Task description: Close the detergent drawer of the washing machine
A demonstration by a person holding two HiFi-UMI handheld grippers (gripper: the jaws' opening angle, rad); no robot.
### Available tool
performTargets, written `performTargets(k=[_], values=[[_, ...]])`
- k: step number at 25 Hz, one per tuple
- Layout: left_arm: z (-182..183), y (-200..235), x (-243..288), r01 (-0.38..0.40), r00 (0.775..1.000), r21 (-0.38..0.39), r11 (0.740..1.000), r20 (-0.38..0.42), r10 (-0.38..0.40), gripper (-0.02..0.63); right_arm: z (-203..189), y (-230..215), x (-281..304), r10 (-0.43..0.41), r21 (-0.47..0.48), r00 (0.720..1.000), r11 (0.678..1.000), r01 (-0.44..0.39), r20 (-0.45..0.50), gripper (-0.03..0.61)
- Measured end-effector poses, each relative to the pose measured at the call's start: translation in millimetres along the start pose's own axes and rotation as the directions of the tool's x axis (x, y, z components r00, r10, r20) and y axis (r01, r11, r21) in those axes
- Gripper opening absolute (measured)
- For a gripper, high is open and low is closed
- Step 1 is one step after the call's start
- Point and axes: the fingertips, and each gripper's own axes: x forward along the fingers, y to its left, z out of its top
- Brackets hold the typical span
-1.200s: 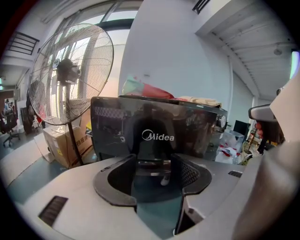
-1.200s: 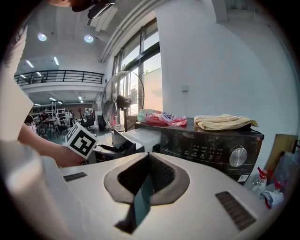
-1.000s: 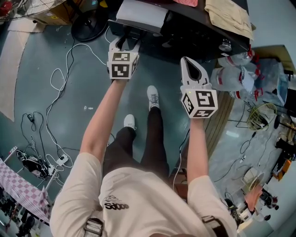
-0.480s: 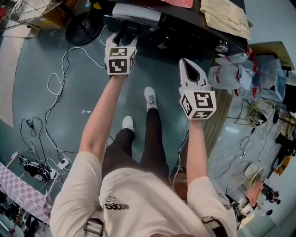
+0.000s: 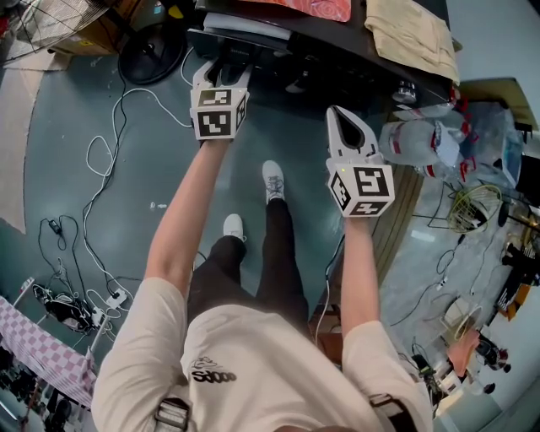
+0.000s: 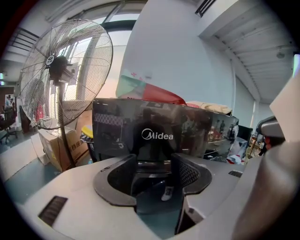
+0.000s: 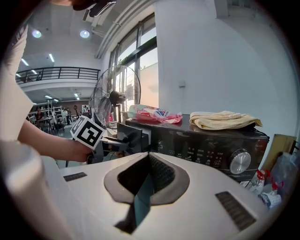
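Note:
The black washing machine (image 5: 354, 52) runs along the top of the head view. Its detergent drawer (image 5: 247, 27) sticks out a little at the left, with a strip of white top showing. My left gripper (image 5: 224, 67) is open, and its fingertips are up against the drawer's front. In the left gripper view that glossy black front (image 6: 159, 129), marked Midea, fills the space just beyond the left gripper (image 6: 153, 158). My right gripper (image 5: 342, 114) hangs shut and empty in front of the machine, apart from it. The right gripper (image 7: 149, 154) faces the control panel (image 7: 206, 154) and the drawer (image 7: 131, 135).
A folded towel (image 5: 413, 29) and a red bag (image 5: 308, 7) lie on the machine. A standing fan (image 6: 61, 70) and a cardboard box (image 6: 56, 145) are to the left. Cables (image 5: 110, 143) trail over the floor. Plastic bottles (image 5: 430, 139) sit at the right. The person's shoes (image 5: 272, 177) are below the machine.
My left gripper has pushed forward toward the machine and the drawer has slid inward, so less of its white top shows. The right gripper has barely moved.

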Motion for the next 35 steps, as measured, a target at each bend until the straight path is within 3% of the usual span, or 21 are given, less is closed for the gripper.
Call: performTargets(k=[27, 35], values=[[18, 9, 35, 0.012, 0.999, 0.001, 1.0, -0.052, -0.012, 0.245, 15, -17, 39, 0.007, 0.007, 1.0, 1.0, -0.007, 0.002, -0.001], [19, 10, 39, 0.004, 1.0, 0.014, 1.0, -0.012, -0.003, 0.245, 17, -22, 51, 0.014, 0.008, 1.0, 1.0, -0.014, 0.005, 0.0]])
